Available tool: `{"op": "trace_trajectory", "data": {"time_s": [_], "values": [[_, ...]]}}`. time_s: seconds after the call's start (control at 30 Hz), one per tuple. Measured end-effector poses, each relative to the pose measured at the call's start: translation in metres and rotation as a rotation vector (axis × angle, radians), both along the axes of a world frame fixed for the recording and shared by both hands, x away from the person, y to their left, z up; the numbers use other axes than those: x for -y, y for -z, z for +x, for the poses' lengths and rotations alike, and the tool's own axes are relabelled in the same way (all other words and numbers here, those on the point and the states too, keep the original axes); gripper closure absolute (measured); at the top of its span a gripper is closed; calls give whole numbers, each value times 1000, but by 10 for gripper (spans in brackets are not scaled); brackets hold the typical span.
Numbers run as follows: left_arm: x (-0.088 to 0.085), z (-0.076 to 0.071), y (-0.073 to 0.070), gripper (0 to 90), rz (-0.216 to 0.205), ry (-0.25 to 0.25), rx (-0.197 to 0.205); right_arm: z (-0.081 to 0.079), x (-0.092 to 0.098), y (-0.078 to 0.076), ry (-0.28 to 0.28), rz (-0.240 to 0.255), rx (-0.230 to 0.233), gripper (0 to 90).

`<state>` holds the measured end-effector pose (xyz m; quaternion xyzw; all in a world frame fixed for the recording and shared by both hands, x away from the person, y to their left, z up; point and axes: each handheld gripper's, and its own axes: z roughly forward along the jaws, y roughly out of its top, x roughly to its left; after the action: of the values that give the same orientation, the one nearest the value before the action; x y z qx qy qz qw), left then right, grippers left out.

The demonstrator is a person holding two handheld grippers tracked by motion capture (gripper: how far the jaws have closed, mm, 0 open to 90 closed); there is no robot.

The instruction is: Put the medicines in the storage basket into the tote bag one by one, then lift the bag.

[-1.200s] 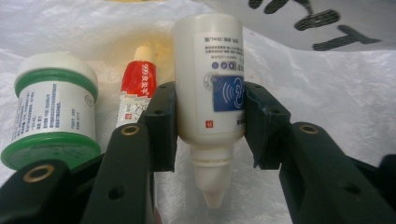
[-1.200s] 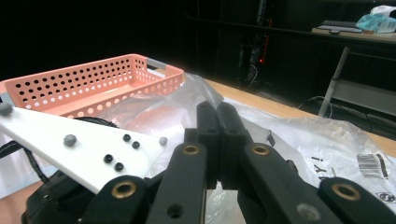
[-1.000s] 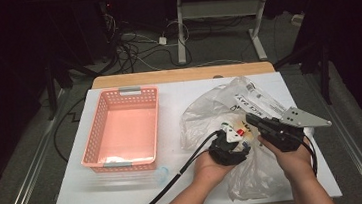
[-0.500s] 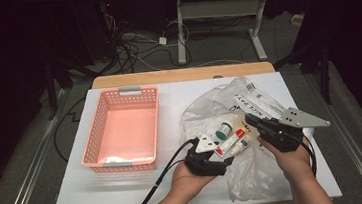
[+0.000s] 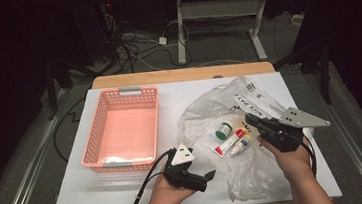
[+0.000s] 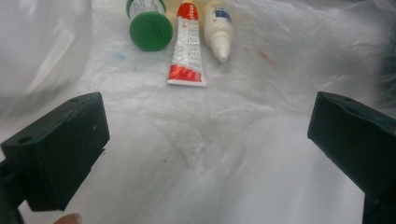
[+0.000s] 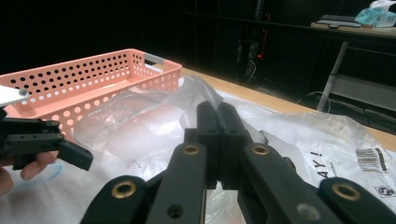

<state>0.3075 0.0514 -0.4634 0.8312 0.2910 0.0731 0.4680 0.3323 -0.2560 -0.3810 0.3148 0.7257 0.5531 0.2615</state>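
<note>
Risk: bag (image 5: 210,114) film may be snagged with the tube (image 5: 227,143) (lying at 12 o'clock of the wide-open left gripper (image 5: 207,176)). Right gripper (image 5: 249,119) is closed, apparently pinching bag; slip would collapse it.

Your left hand (image 5: 165,194) comes in from the bottom edge and holds the left gripper (image 5: 202,176) low and near you, its 2 black jaws spread wide apart and pointing to your right. Your right hand (image 5: 290,155) holds the right gripper (image 5: 249,119) farther forward, its 2 jaws pressed flat together and aimed forward and to your left, well apart from the other.
</note>
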Motion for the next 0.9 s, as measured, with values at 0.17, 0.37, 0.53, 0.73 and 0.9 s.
{"op": "trace_trajectory", "data": {"time_s": [0.17,0.37,0.53,0.73,0.9], "values": [[-8,4,4,0,27,-28,-16,1,2,-1,13,16,-4,900],[-4,6,9,0,59,13,-36,4,4,0,24,20,-10,900],[15,2,12,89,132,47,-50,2,4,-1,20,16,-4,900],[30,4,19,259,241,13,-52,0,5,-1,23,18,-5,900],[31,5,20,407,234,30,-43,0,3,-1,20,15,-1,900]]}}
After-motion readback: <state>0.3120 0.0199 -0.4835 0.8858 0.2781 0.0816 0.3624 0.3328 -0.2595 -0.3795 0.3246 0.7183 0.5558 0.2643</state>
